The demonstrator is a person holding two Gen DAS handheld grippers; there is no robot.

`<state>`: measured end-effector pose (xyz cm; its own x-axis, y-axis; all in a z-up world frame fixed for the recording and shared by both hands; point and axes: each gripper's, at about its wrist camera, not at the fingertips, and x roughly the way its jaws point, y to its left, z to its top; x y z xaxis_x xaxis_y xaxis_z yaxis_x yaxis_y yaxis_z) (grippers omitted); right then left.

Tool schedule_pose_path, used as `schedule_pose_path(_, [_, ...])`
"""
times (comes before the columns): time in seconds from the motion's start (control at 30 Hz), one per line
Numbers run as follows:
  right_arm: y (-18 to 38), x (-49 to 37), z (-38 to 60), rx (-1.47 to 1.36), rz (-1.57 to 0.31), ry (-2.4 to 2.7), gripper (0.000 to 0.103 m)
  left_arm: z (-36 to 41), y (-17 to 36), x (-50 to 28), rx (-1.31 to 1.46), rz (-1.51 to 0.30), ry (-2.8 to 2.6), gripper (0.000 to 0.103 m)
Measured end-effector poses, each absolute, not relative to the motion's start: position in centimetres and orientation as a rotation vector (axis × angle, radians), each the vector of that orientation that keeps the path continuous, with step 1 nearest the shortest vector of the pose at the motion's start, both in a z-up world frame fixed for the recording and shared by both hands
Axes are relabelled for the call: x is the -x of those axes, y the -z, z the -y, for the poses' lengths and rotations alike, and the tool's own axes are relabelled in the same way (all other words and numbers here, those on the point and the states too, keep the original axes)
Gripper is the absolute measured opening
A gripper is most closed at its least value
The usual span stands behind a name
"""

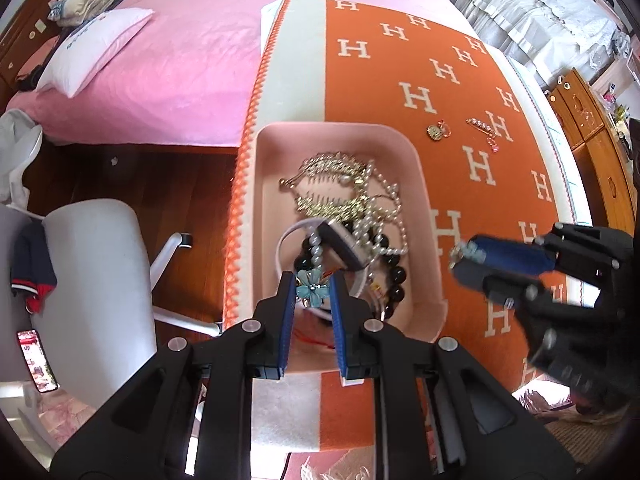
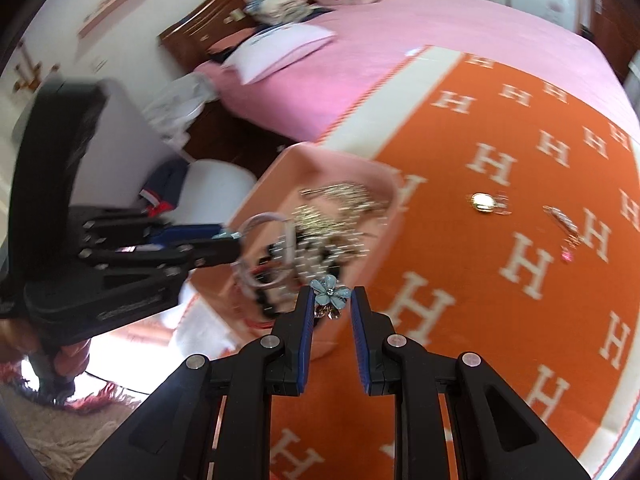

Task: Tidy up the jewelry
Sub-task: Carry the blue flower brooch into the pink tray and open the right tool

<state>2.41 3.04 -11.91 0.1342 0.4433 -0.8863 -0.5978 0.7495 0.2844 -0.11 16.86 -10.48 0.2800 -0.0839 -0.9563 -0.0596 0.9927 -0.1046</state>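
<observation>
The left gripper (image 1: 313,285) is pinching a blue flower earring (image 1: 311,289) over the near end of a pink tray (image 1: 425,184) heaped with jewelry. The right gripper (image 2: 331,299), nearly closed, is gripping a matching blue flower (image 2: 330,295) beside the tray, over the orange blanket (image 2: 500,320).

Two grippers, each pinching 1 blue flower earring: left gripper (image 1: 311,286) holds one (image 1: 311,289), right gripper (image 2: 331,298) holds the other (image 2: 330,293). 1 pink tray (image 1: 424,184) at the orange blanket's (image 1: 460,80) left edge, w/ 2 gold hair combs (image 1: 332,168), 1 pearl strand (image 1: 390,216), 1 black bead bracelet (image 1: 396,276). Loose on blanket, twd its right edge: 1 gold charm (image 1: 434,131), 1 pin brooch (image 1: 482,125).
</observation>
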Motion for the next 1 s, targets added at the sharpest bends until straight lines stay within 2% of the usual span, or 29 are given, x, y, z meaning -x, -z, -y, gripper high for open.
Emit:
schedule_pose_path(0.4, [13.6, 1.0, -7.0, 0.269, -1.266, -0.828, 0.019, -17.7, 11.4, 0.8, 0.111, -1.323, 0.050, 0.015])
schedule_pose_path(0.47, [13.8, 1.2, -7.2, 0.277, -1.272, -0.826, 0.023, -17.8, 11.5, 0.9, 0.114, -1.331, 0.057, 0.015])
schedule_pose_path(0.57, [13.8, 1.2, -7.0, 0.276, -1.257, -0.810, 0.039, -17.9, 11.9, 1.0, 0.118, -1.351, 0.069, 0.015])
schedule_pose_path(0.63, [13.6, 1.1, -6.9, 0.268, -1.249, -0.812, 0.040, -17.9, 12.1, 1.0, 0.113, -1.360, 0.070, 0.019])
schedule_pose_path(0.7, [13.5, 1.0, -6.9, 0.262, -1.244, -0.808, 0.040, -18.0, 12.2, 1.1, 0.118, -1.363, 0.076, 0.030])
schedule_pose_path(1.0, [13.0, 1.3, -6.7, 0.259, -1.227, -0.781, 0.040, -17.4, 11.8, 1.3, 0.086, -1.342, 0.111, 0.039])
